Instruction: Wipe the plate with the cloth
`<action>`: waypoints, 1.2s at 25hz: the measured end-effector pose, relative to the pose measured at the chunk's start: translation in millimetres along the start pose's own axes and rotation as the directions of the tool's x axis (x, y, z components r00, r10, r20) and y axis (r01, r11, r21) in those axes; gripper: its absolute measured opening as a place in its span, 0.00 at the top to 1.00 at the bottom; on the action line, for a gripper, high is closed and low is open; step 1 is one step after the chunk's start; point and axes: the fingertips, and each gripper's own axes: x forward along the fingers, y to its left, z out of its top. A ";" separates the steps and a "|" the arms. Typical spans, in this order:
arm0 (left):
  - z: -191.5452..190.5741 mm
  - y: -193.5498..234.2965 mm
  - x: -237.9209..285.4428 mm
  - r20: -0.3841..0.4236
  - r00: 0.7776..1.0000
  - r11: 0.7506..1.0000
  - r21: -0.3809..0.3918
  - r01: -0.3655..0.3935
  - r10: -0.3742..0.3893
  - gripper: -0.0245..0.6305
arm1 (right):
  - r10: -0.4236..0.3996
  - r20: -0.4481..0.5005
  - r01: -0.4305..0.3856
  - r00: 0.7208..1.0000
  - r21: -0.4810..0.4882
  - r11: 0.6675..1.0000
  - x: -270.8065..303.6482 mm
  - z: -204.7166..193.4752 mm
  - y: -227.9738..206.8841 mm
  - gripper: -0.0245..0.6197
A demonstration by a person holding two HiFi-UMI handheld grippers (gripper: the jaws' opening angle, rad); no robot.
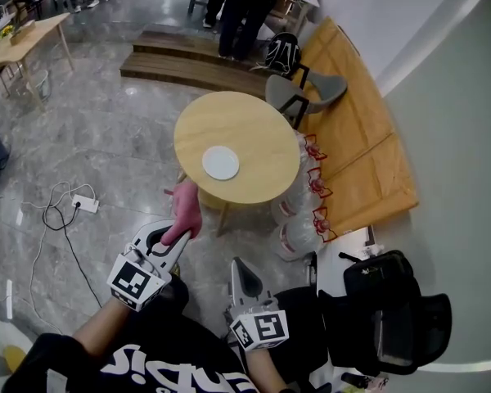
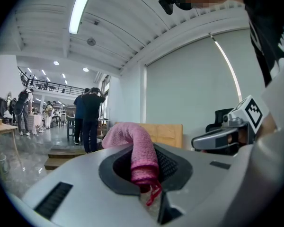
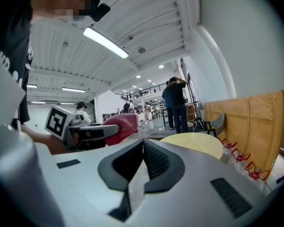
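Clamping, left: the left gripper (image 1: 174,238) (image 2: 145,175) has its jaws closed on the pink cloth (image 1: 185,210) (image 2: 134,148); the cloth's free end rises past the jaw tips and curls over.
Right gripper (image 1: 240,266) (image 3: 142,151): jaws pressed together with nothing between them, held low beside the left gripper and close to the person's body.
Plate (image 1: 220,163): white and round, lying flat on the round wooden table (image 1: 258,125), toward the table's near side.
Cloth and plate: apart; the cloth is in the air just off the table's near edge.
Surroundings: a grey chair (image 1: 301,91) behind the table, clear bottles (image 1: 298,234) on the floor at its right, a power strip (image 1: 85,204) on the floor at the left.
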 end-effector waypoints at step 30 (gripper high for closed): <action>-1.1 128.3 107.9 -0.032 0.992 0.992 -0.044 0.121 -0.122 0.88 | -0.104 -0.040 0.106 0.994 0.036 0.994 152.5 22.5 -54.1 0.93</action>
